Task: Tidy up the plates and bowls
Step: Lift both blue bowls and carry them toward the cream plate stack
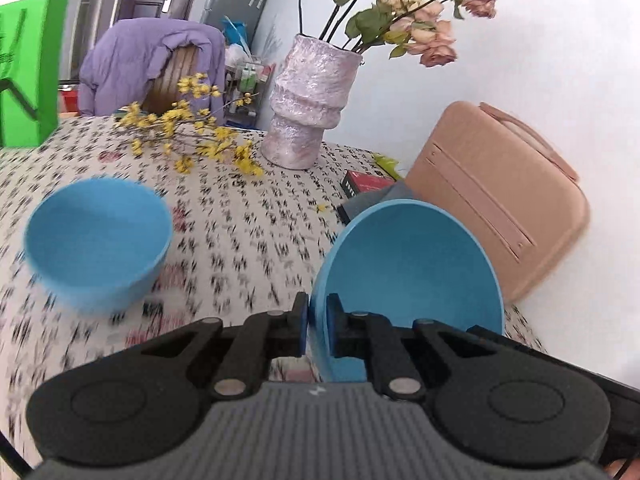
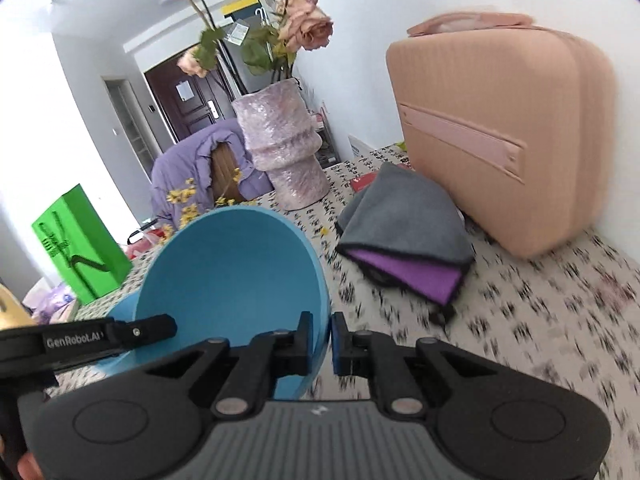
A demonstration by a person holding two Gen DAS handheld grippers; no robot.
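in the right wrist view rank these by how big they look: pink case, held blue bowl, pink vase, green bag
1. pink case
2. held blue bowl, inflated by nearness to the camera
3. pink vase
4. green bag, close to the vase, so that order is unsure

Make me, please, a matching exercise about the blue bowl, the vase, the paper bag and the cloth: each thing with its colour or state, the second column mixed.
Things:
1. blue bowl
2. vase
3. paper bag
4. cloth

Colour or state:
a. folded, grey over purple
b. green
c. holds wilted roses
d. gripped at its rim

Pairs: 1-d, 2-c, 3-b, 4-a
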